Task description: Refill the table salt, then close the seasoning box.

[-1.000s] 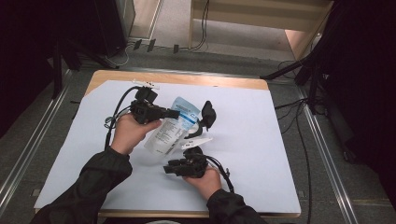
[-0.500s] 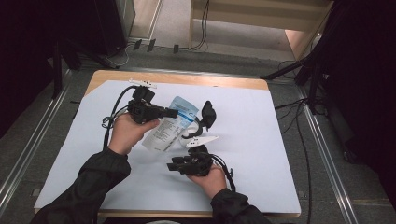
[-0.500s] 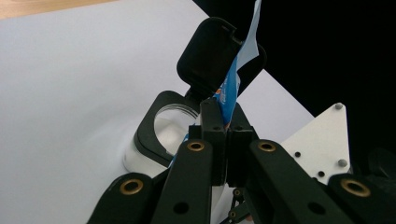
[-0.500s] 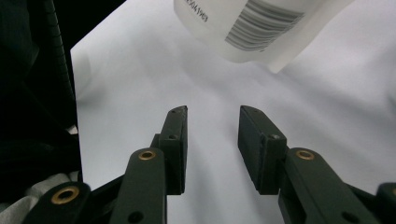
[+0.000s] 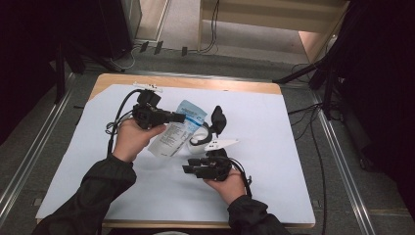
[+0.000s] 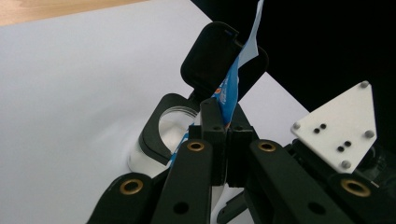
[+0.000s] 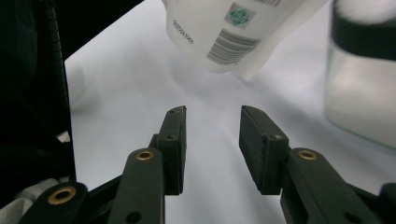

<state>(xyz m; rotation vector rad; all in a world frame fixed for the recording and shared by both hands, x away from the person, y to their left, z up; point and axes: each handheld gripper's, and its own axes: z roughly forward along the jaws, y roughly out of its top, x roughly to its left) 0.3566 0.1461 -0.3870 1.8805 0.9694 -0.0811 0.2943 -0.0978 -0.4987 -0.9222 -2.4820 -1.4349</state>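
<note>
My left gripper (image 5: 182, 117) is shut on the top edge of a white and blue pouch (image 5: 172, 135), which it holds tilted over the table. In the left gripper view the pouch (image 6: 232, 86) is pinched between the jaws of my left gripper (image 6: 223, 145), just above a clear jar (image 6: 173, 126) with its black flip lid (image 6: 210, 58) raised. The jar (image 5: 199, 142) stands at the table's middle. My right gripper (image 5: 188, 165) is open near the pouch's lower end. The right gripper (image 7: 212, 140) has nothing between its pads, with the pouch's barcoded bottom (image 7: 233, 28) ahead and the jar (image 7: 359, 79) to the right.
A white sheet (image 5: 274, 147) covers the wooden table (image 5: 195, 82). Cables trail from both grippers. Metal rails (image 5: 337, 147) run along the table's sides, and dark equipment stands beyond them.
The right gripper has shifted a little up and toward the jar. The left gripper and the pouch have stayed where they were.
</note>
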